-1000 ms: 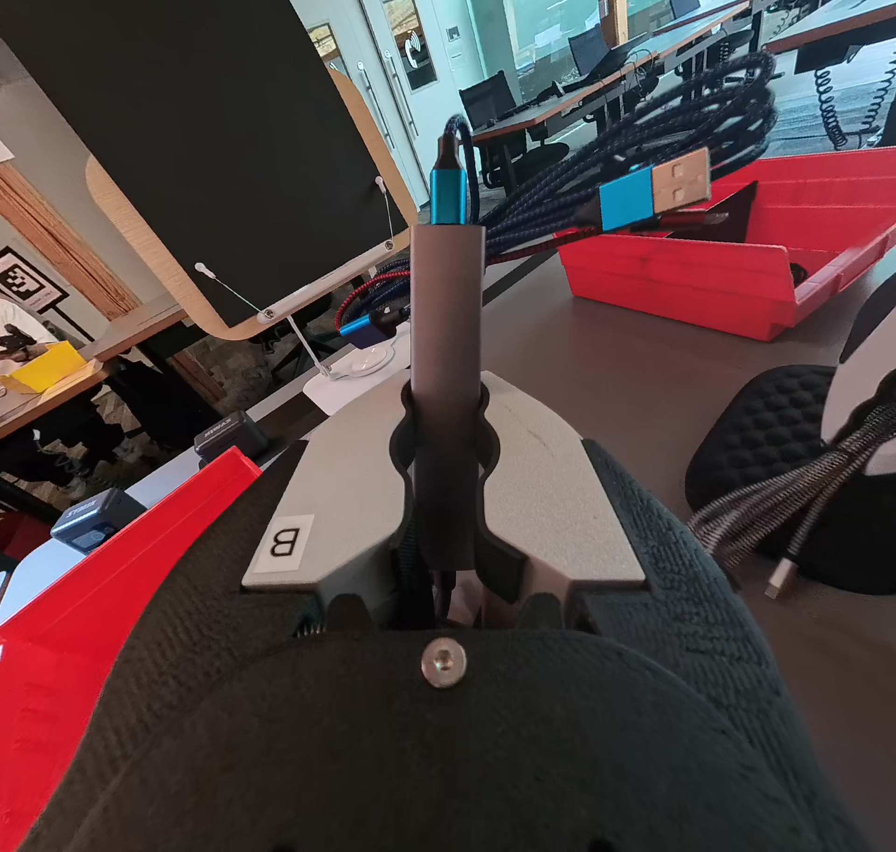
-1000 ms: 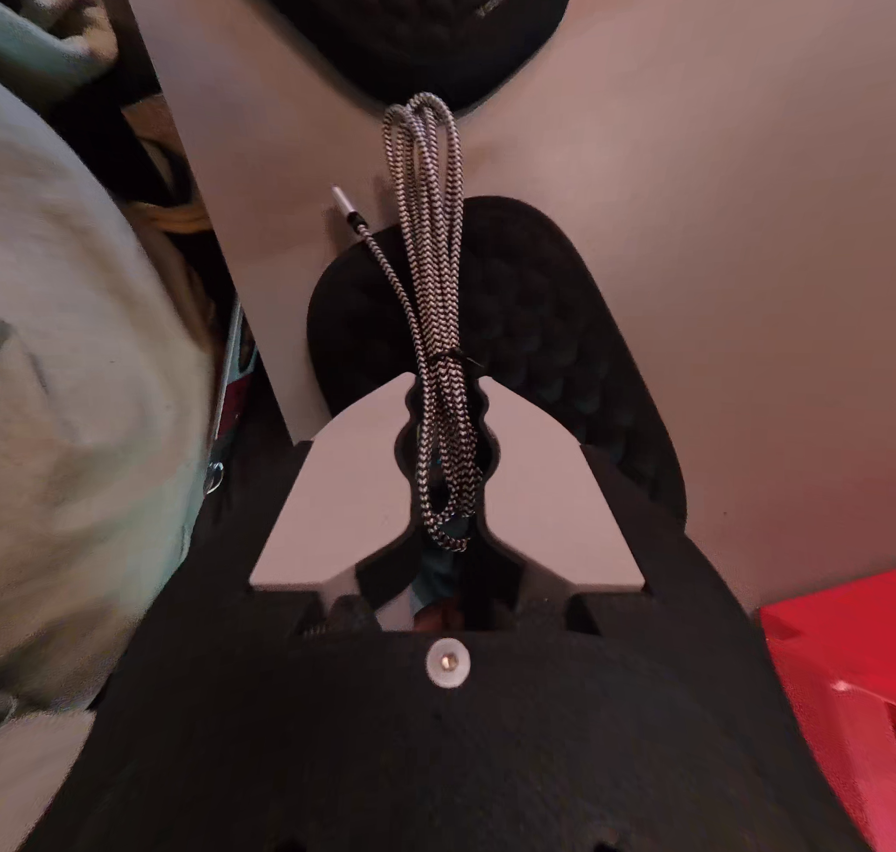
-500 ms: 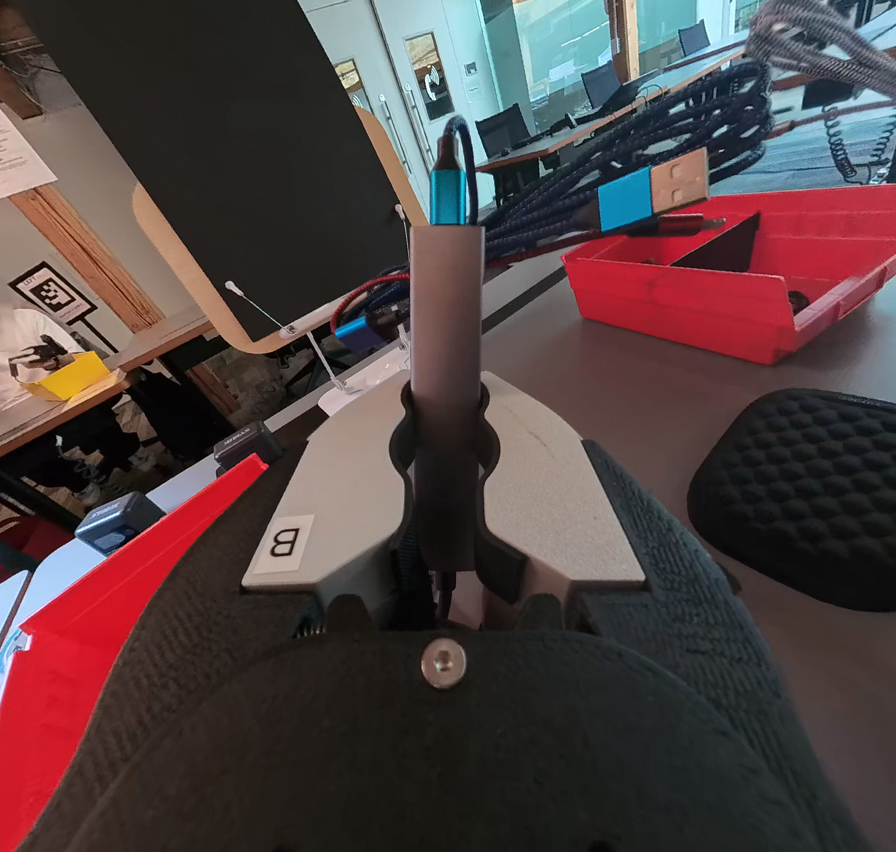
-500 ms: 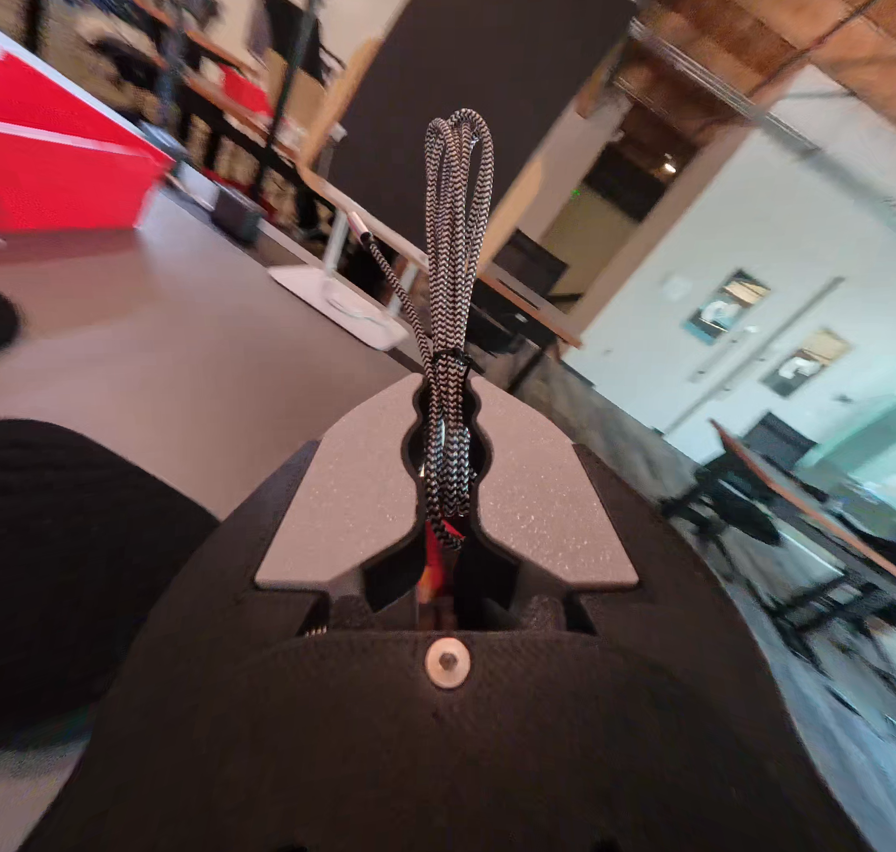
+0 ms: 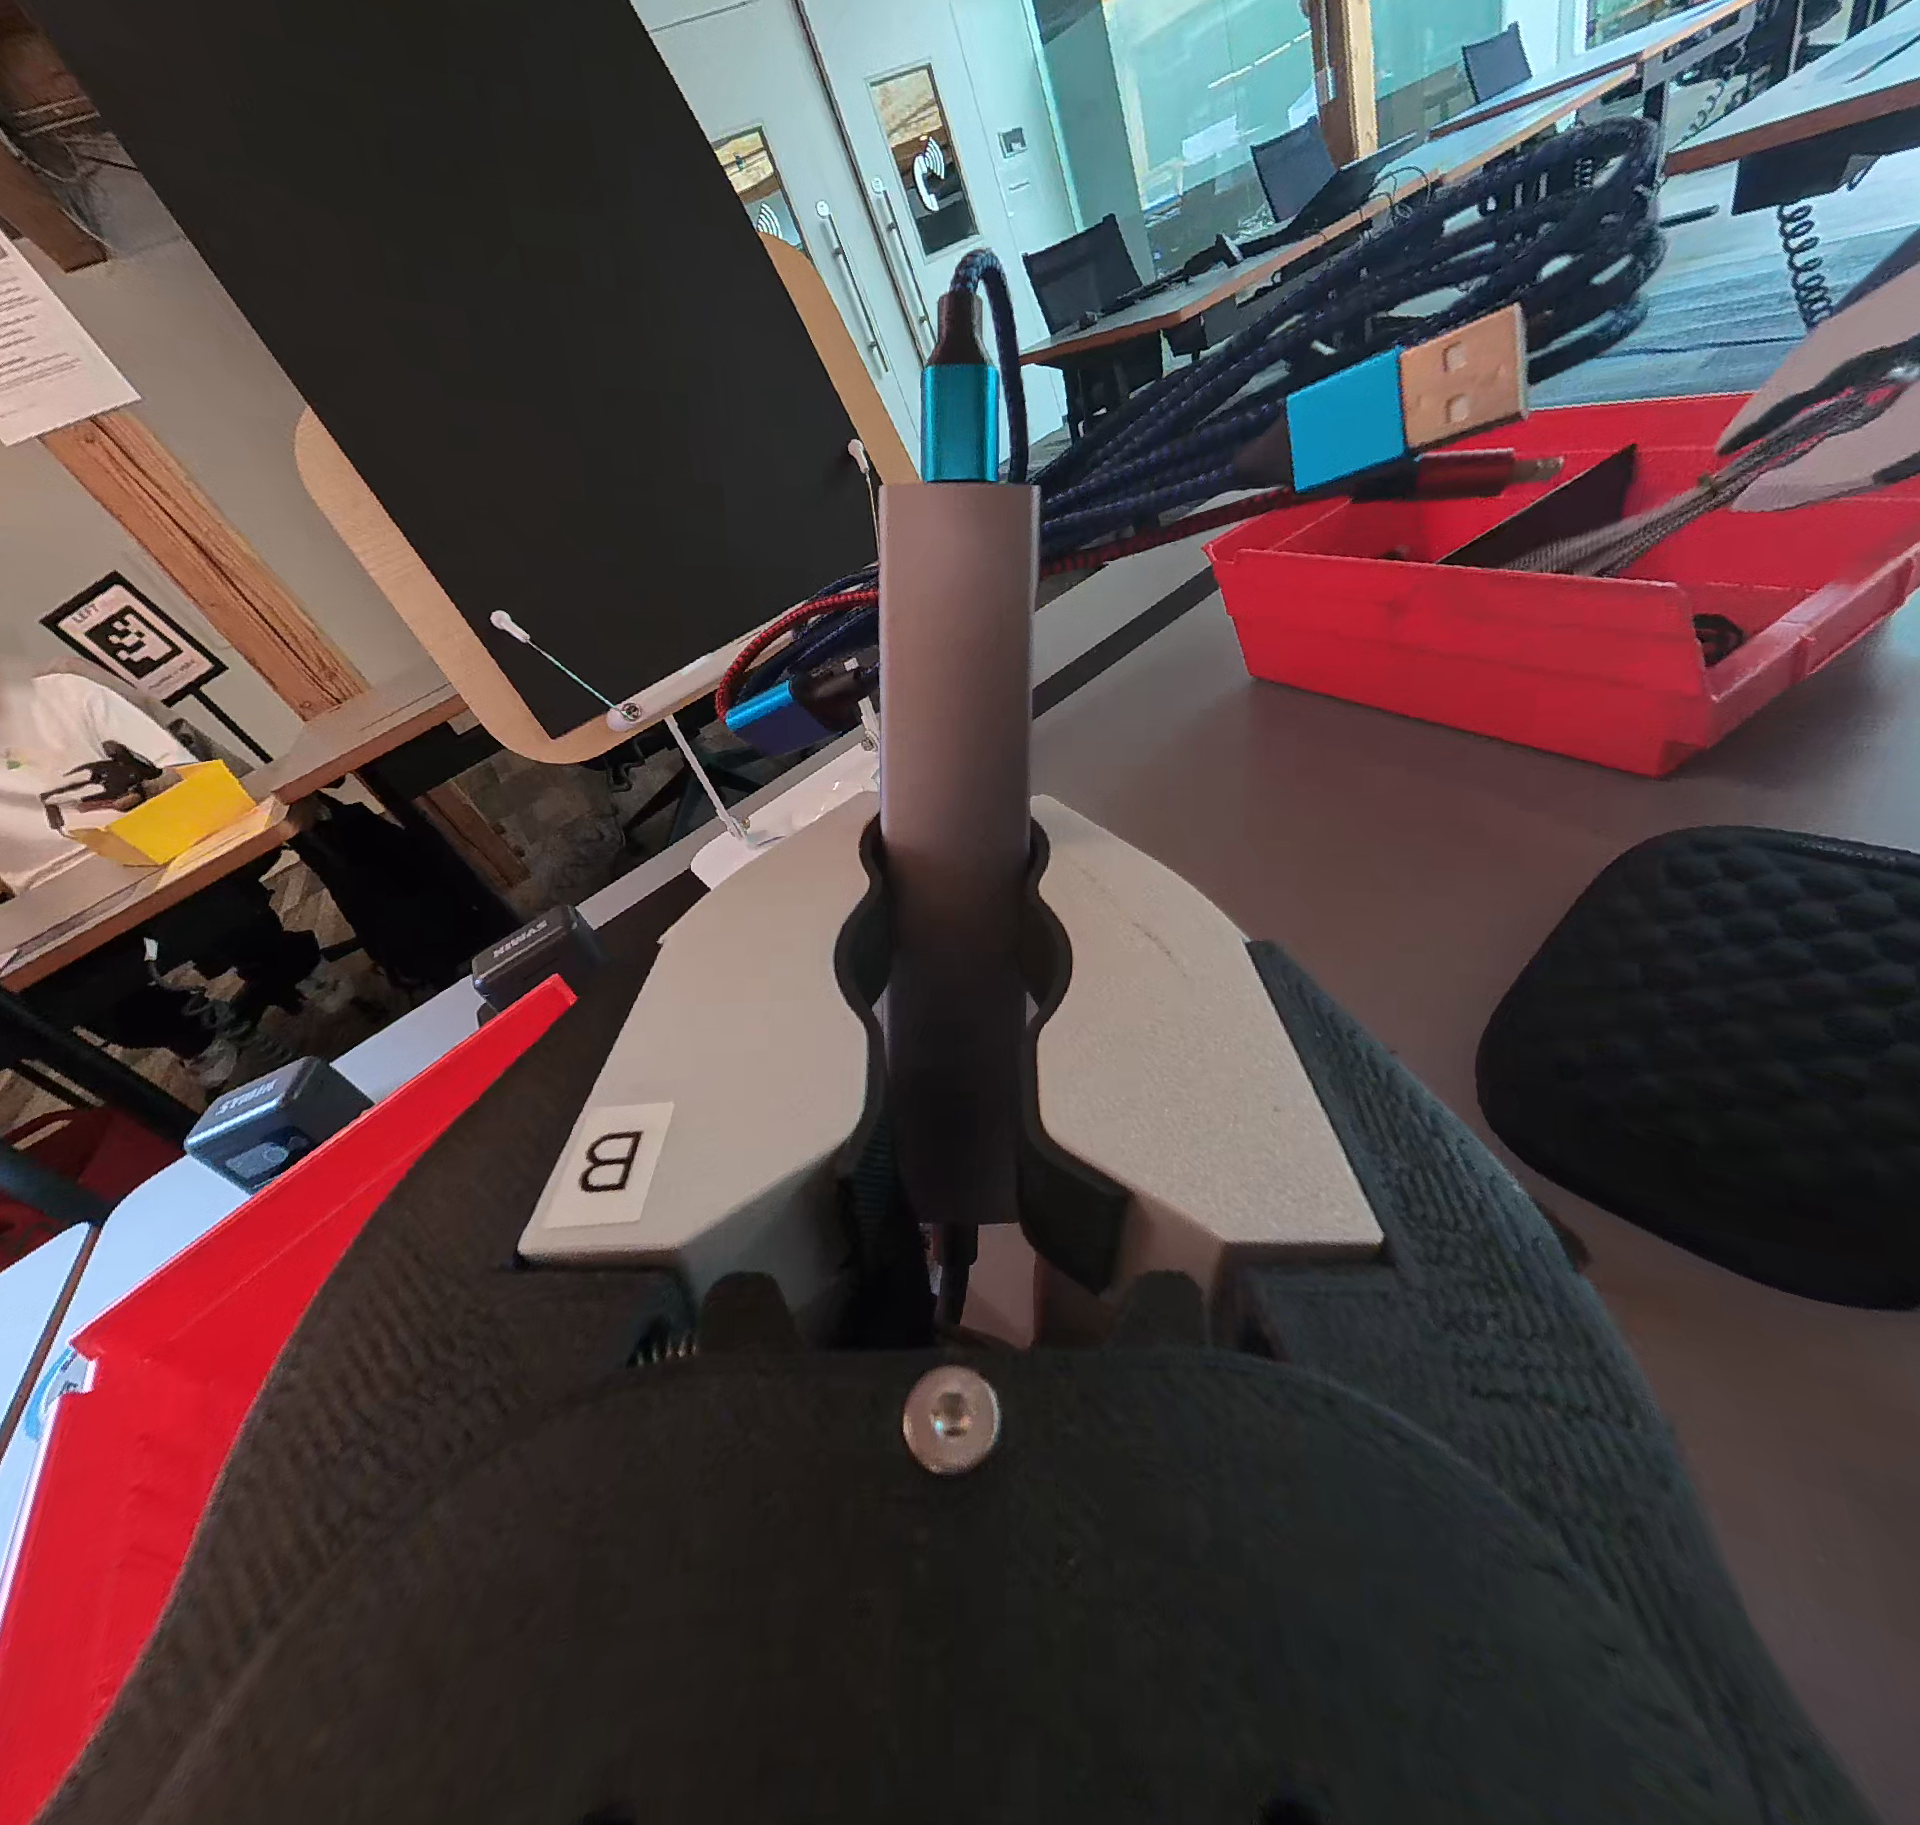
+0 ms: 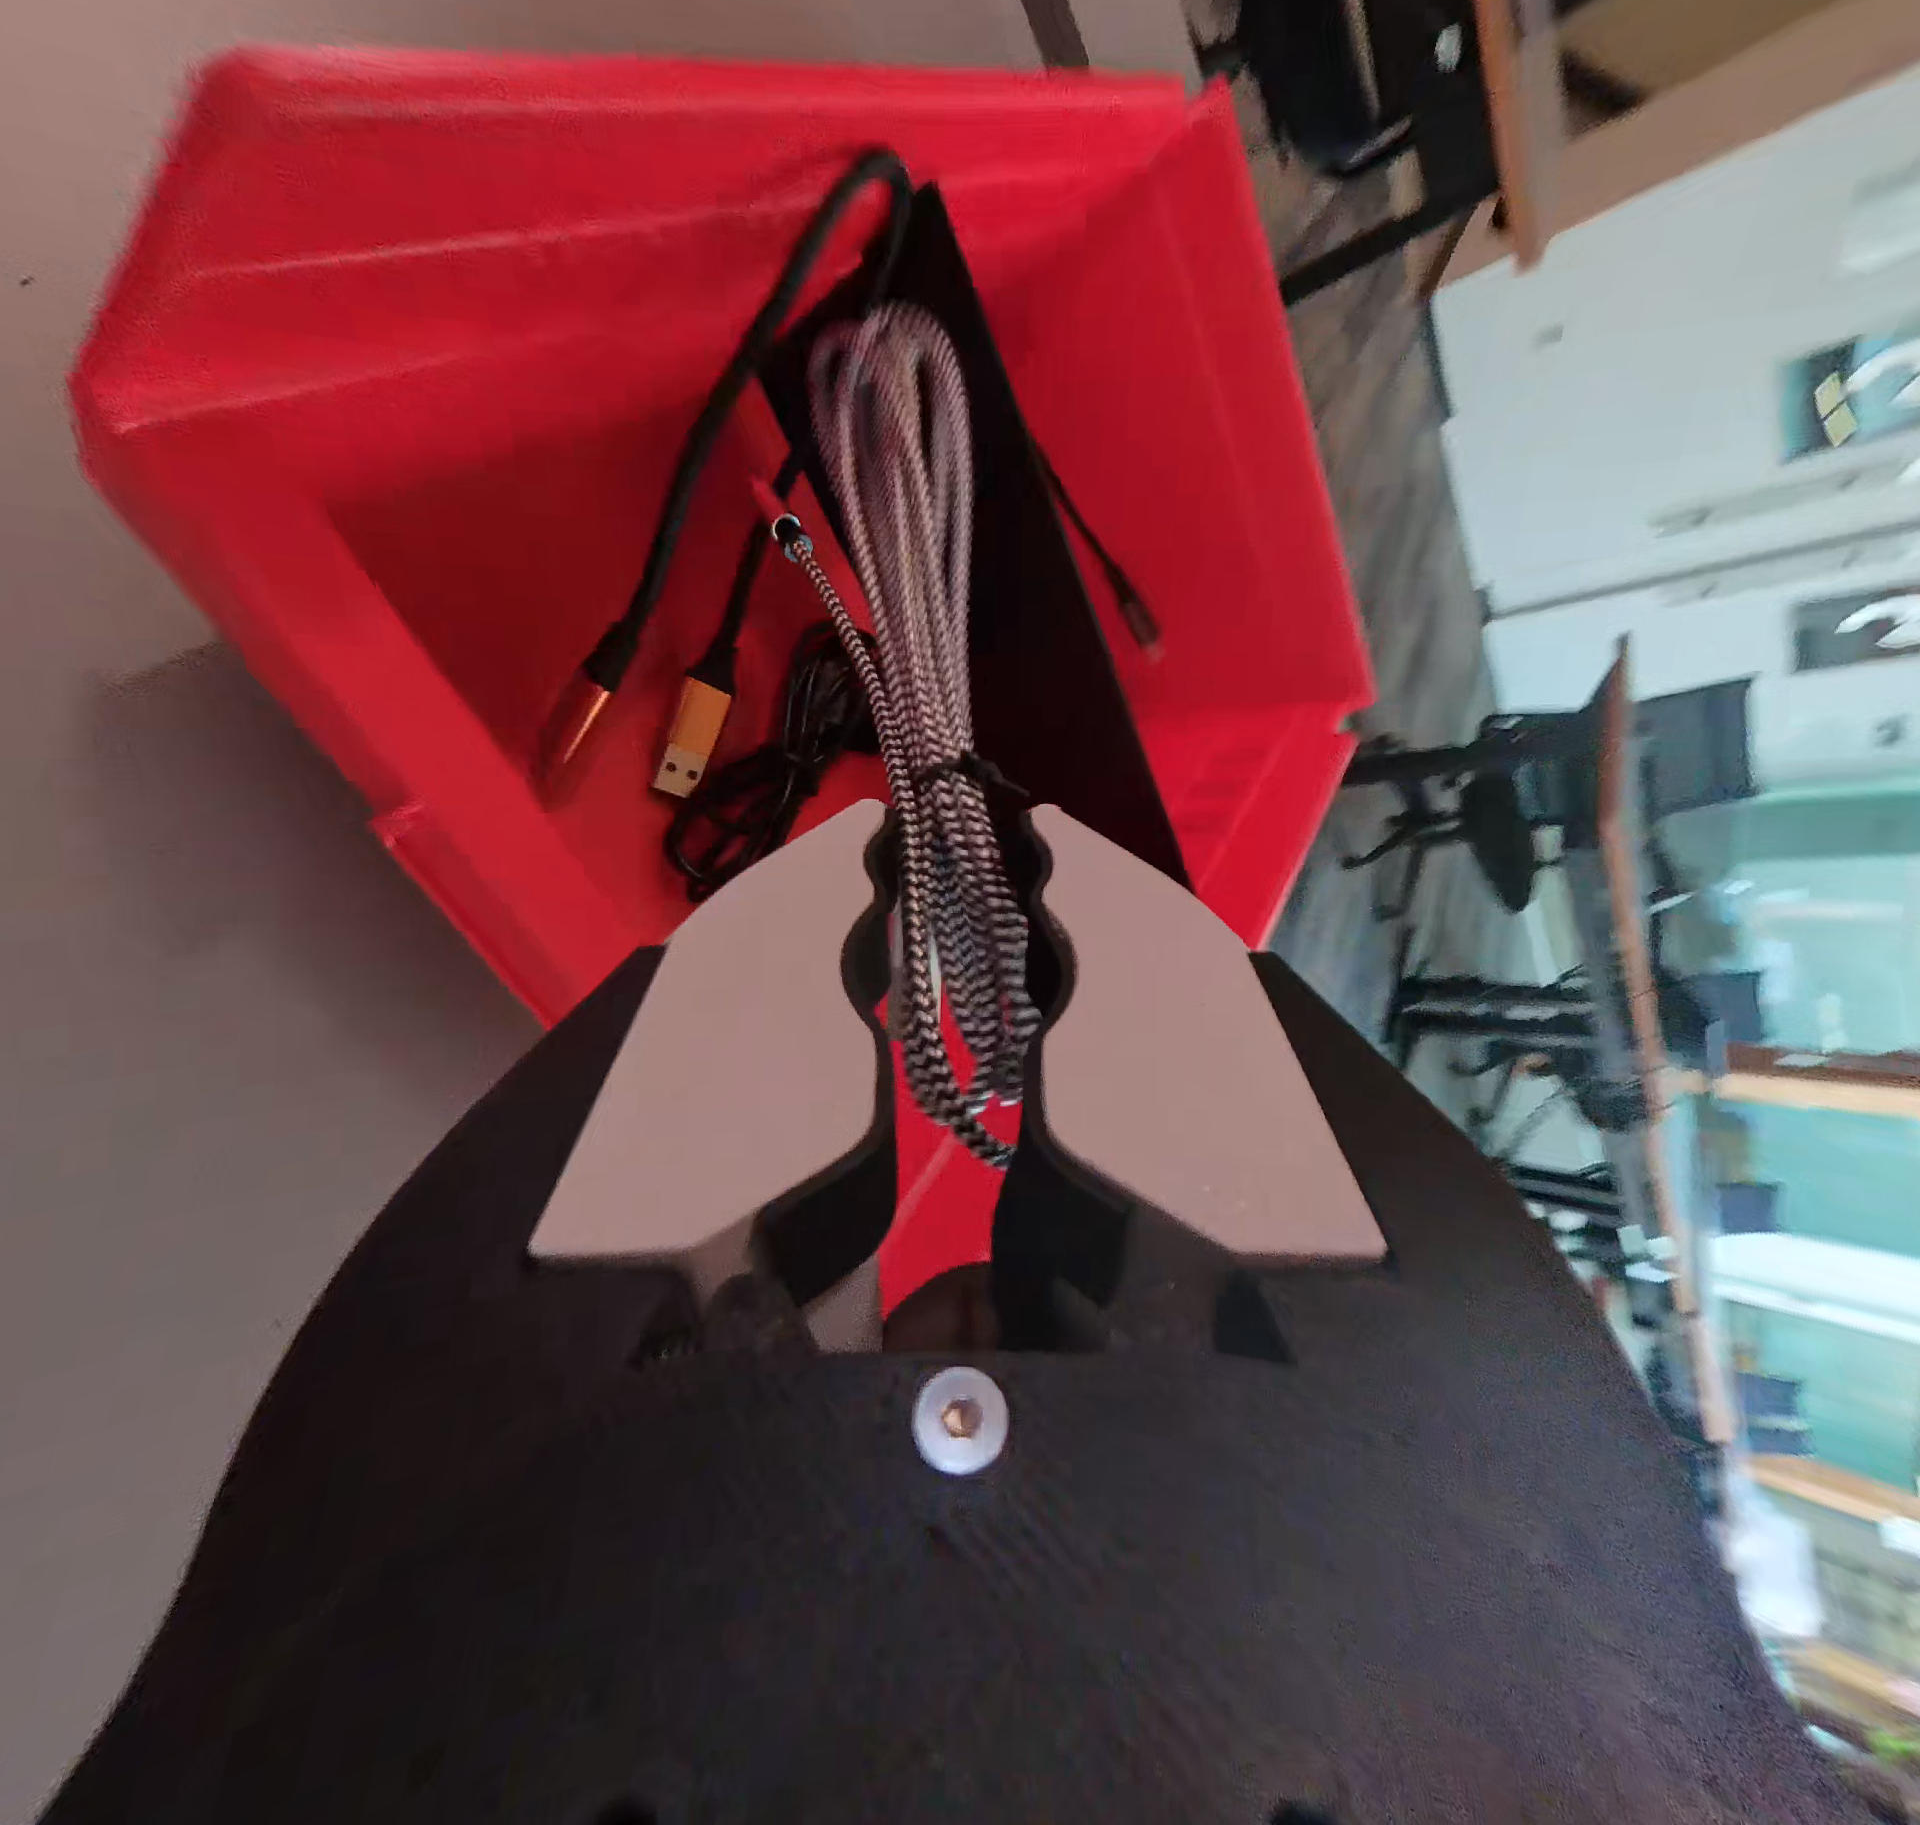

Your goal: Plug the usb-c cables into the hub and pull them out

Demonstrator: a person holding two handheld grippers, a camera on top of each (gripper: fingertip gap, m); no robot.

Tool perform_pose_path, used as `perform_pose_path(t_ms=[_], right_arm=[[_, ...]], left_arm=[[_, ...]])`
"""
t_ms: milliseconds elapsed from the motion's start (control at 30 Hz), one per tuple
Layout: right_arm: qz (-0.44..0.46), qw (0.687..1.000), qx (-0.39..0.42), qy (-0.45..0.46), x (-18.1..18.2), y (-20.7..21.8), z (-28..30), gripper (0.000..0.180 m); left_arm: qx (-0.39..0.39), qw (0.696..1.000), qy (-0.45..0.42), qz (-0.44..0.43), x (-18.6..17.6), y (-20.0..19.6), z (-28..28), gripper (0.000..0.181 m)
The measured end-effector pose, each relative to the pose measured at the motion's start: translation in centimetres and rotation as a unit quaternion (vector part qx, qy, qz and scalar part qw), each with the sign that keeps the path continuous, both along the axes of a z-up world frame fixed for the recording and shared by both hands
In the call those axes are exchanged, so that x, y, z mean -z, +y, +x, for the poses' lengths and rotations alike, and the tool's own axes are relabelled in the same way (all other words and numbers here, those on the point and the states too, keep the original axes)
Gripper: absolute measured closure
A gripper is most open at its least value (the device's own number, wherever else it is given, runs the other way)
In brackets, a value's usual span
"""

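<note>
While the left gripper (image 5: 954, 902) is clamping the grey hub (image 5: 956, 695) above the brown desk (image 5: 1299, 840), a blue cable (image 5: 961, 404) is sitting plugged into the hub's tip. Beyond the hub, the right gripper (image 6: 956, 902) is gripping a bundled braided cable (image 6: 914, 570) over the red bin (image 6: 416, 248), with office desks behind.

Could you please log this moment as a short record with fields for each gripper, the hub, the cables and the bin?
left gripper: shut on the grey hub, held upright
hub: blue braided cable plugged into its top end
right gripper: shut on a bundled black-and-white braided cable
right gripper position: over the red bin
bin contents: a black divider and a black cable with an orange plug
table: black pad lying on it
</note>
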State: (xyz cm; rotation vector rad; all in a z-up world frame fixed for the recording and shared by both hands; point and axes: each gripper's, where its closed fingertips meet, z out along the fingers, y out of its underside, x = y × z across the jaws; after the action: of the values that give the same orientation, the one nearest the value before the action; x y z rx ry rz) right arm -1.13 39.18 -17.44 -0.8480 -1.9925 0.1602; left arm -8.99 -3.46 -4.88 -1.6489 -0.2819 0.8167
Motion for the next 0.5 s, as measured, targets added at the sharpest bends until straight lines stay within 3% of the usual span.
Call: perform_pose_path(t_ms=[100,200,267,367,500], right_arm=[[-0.088,0.995,0.027,0.03,-0.3,0.0,-1.0,0.142],[-0.181,0.976,0.031,0.115,-2.9,-1.7,-1.5,0.126],[-0.265,0.947,-0.01,0.181,-5.7,-5.4,-1.4,0.12],[-0.375,0.877,-0.116,0.278,-10.6,-13.2,0.2,0.12],[-0.441,0.806,-0.218,0.331,-14.3,-22.9,3.0,0.126]], left_arm=[[-0.004,1.0,0.001,-0.004,0.1,0.0,-0.2,0.159],[-0.006,1.0,0.004,-0.01,0.3,0.1,-0.4,0.159],[-0.008,1.0,0.006,-0.013,0.5,0.4,-0.5,0.159],[-0.021,0.999,0.022,-0.033,0.7,0.7,-0.7,0.159],[-0.042,0.995,0.058,-0.062,0.7,1.2,-0.7,0.16]])
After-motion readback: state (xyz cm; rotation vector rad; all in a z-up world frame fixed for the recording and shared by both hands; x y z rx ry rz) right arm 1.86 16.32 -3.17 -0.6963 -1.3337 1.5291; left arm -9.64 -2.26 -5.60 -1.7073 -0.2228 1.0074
